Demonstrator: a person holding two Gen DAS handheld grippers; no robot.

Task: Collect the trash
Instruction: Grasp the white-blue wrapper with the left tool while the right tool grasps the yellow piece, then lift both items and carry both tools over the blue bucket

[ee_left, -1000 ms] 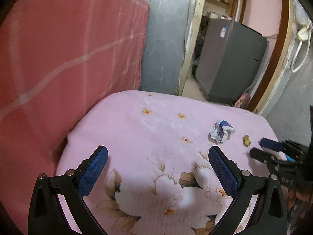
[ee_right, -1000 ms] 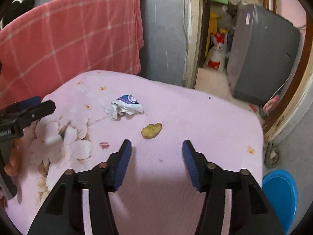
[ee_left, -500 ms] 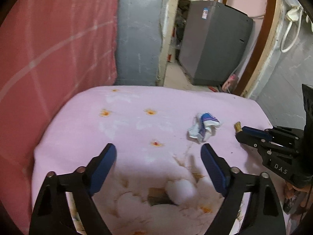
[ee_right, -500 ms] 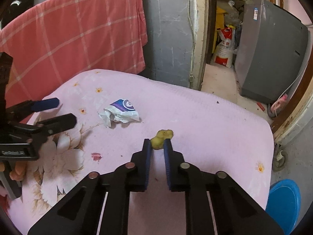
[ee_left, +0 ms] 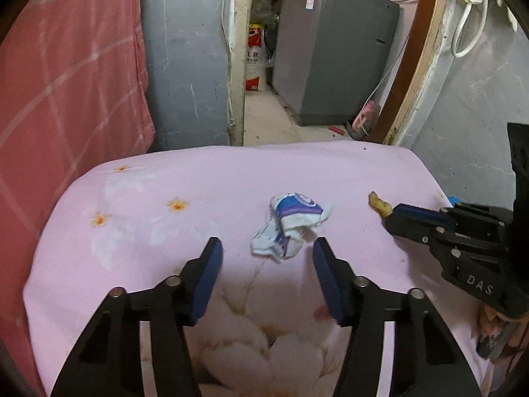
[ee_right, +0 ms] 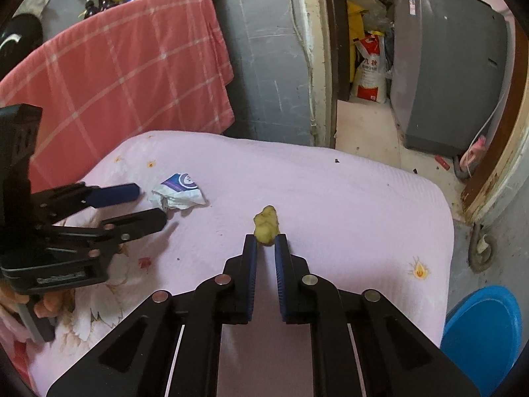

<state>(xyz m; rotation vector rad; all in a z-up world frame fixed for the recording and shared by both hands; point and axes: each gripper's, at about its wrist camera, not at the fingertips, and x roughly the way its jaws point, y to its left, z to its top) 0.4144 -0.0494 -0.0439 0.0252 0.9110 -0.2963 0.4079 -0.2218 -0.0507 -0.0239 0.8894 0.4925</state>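
In the left wrist view the crumpled wrapper (ee_left: 291, 225) lies on the pink bed (ee_left: 139, 225) just ahead of the left gripper (ee_left: 267, 278), between its closing, not yet touching fingers (ee_left: 208, 274) (long axis slanting lower left to upper right); the right gripper (ee_right: 265, 258) is clenched on the yellow scrap (ee_right: 266, 224).

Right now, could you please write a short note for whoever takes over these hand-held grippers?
Right hand-held gripper: shut on the yellow scrap at its fingertips, over the pink bedsheet.
Left hand-held gripper: open, jaws just closing, lined up just short of the crumpled wrapper on the sheet; pads not touching it.
Done: scrap gripped.
Left: grip the wrapper, then bin both, perhaps in the blue bin beside the bed.
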